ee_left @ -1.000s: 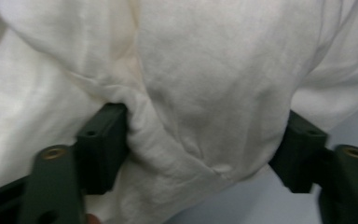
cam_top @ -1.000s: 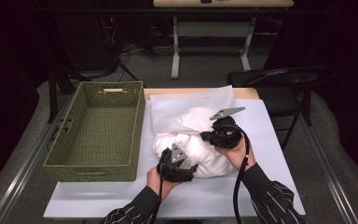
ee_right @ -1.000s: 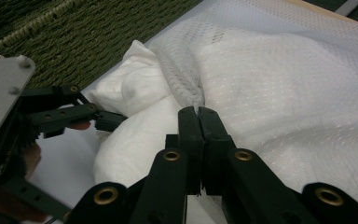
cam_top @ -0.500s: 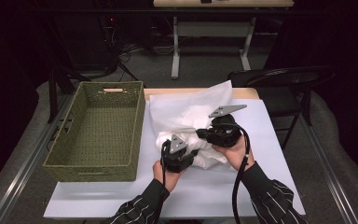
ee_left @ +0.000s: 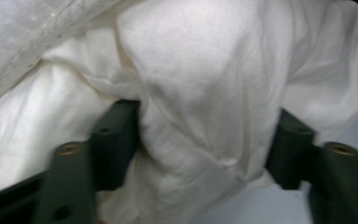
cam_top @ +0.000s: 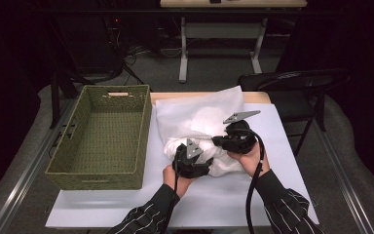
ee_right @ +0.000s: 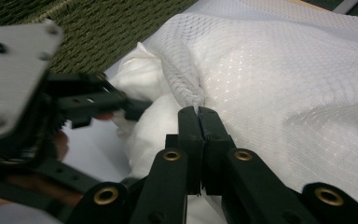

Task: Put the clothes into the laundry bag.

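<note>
On the counter [cam_top: 126, 207], which is covered with a pale sheet, a white mesh laundry bag [cam_top: 199, 112] lies to the right of a green woven basket [cam_top: 104, 141], and a bundle of soft white cloth [cam_top: 195, 134] sits at the bag's near end, bulging out toward the person. The left claw [cam_top: 191, 152] is at the near left part of the bundle; in the left gripper view its jaws stand apart on either side of a thick fold of the white cloth [ee_left: 205, 107], and they have just been opening, so the fold sits between them with the pads at its flanks rather than squeezing it flat (whether the pads still press on the cloth cannot be told for certain). The right claw [cam_top: 215, 140] comes in from the right, level and pointing leftward across the pile, with its grey three-cornered plate on top. In the right gripper view its jaws are together, pinching a puckered edge of the mesh bag [ee_right: 186, 88] right at the tips, and the mesh runs away to the right as a broad dotted white sheet. Beyond those tips the left claw [ee_right: 135, 108] shows as dark linkage reaching into the white cloth [ee_right: 140, 74], with the basket [ee_right: 102, 28] weave behind it. The person's hands hold both tools from the near edge, sleeves striped dark, cables trailing back toward the body.
</note>
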Demonstrator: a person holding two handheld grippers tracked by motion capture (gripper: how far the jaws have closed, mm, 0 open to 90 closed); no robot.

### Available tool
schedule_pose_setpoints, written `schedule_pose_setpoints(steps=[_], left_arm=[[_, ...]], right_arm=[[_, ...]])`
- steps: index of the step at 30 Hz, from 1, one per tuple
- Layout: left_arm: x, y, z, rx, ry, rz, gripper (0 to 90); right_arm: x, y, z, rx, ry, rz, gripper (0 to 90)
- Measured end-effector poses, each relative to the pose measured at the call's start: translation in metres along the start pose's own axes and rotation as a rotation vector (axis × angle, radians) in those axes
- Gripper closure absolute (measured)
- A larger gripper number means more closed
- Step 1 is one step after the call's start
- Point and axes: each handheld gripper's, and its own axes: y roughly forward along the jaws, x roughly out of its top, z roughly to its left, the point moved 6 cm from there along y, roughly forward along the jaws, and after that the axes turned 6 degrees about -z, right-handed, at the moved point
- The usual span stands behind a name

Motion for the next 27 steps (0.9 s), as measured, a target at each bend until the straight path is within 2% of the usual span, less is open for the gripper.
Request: schedule_pose_setpoints(steps=[3, 5, 7, 10, 14, 15, 17, 18, 19, 21, 22, 24, 27], left_arm=[[-0.004, -0.013, 0.000, -0.021, 0.030, 0.025, 19.0], [-0.006, -0.022, 0.000, -0.035, 0.025, 0.038, 15.1], [-0.007, -0.031, 0.001, -0.031, 0.036, 0.048, 13.6], [-0.011, -0.036, 0.006, -0.032, 0.009, 0.066, 10.1], [-0.017, -0.022, 0.009, -0.030, -0.041, 0.087, 10.6], [-0.017, -0.017, 0.009, -0.029, -0.057, 0.095, 12.5], [-0.018, -0.004, 0.010, -0.024, -0.098, 0.074, 15.8], [-0.018, 0.000, 0.009, -0.037, -0.123, 0.070, 17.7], [-0.018, 0.005, 0.009, -0.035, -0.142, 0.052, 19.6], [-0.017, 0.012, 0.009, -0.041, -0.173, 0.020, 30.0], [-0.017, 0.014, 0.010, -0.041, -0.175, -0.004, 37.4], [-0.016, 0.017, 0.011, -0.042, -0.186, -0.016, 53.1], [-0.010, 0.018, 0.011, -0.043, -0.200, -0.028, 65.1]], right_arm=[[0.000, 0.001, 0.000, -0.005, -0.001, 0.002, 89.4], [0.001, 0.001, 0.001, -0.004, -0.005, -0.001, 89.3], [0.001, 0.001, 0.001, -0.007, -0.005, 0.003, 89.3], [0.001, 0.001, -0.001, -0.008, -0.006, 0.001, 89.2], [0.001, 0.004, 0.000, -0.012, -0.010, 0.005, 89.2], [0.001, 0.004, 0.002, -0.011, -0.005, 0.009, 89.2], [0.000, 0.007, 0.002, 0.001, -0.019, 0.014, 89.3], [-0.001, 0.008, 0.001, 0.012, 0.012, 0.014, 89.3], [-0.002, 0.009, 0.000, 0.020, 0.021, 0.012, 89.4], [-0.002, 0.009, 0.003, 0.032, 0.019, 0.012, 89.6], [0.000, 0.008, 0.004, 0.033, 0.008, 0.004, 89.7], [0.003, 0.006, 0.009, 0.046, -0.003, -0.011, 89.8], [0.007, 0.004, 0.014, 0.061, -0.015, -0.013, 89.8]])
